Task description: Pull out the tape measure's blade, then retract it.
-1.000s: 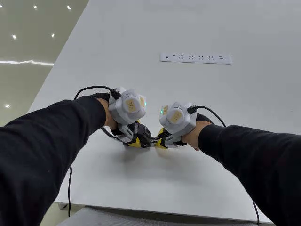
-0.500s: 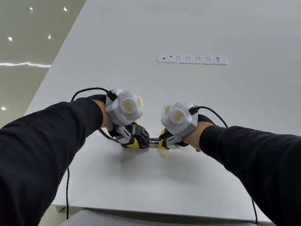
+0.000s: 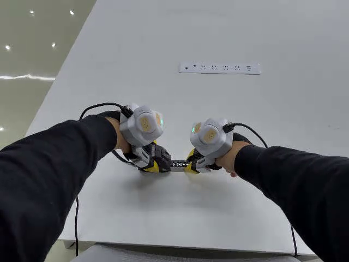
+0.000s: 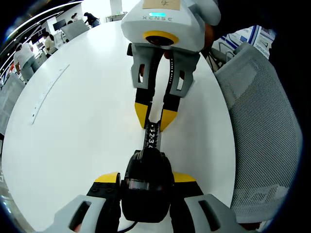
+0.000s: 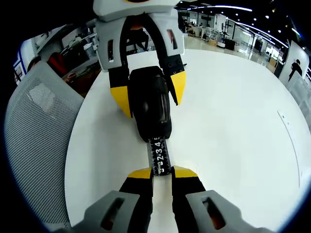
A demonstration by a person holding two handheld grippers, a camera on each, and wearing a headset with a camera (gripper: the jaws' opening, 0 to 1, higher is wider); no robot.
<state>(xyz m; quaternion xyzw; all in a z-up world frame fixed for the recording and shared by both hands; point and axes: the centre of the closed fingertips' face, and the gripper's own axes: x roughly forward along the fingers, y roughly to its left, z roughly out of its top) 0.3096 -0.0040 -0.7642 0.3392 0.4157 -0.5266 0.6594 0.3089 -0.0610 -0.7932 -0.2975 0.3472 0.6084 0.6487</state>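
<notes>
Now L gripper (image 4: 146, 177) clamps tape measure case (image 5: 150, 109), R gripper (image 5: 162, 174) pinches blade (image 4: 152, 135) tip; blade axis runs straight btwn them.

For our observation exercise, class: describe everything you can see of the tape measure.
The tape measure has a black, plastic-looking case, clamped between the left gripper's yellow-tipped jaws over the white table. A short stretch of its dark blade, printed with white numerals 2, 3, 4, sticks out toward the right gripper, which pinches its end.
</notes>
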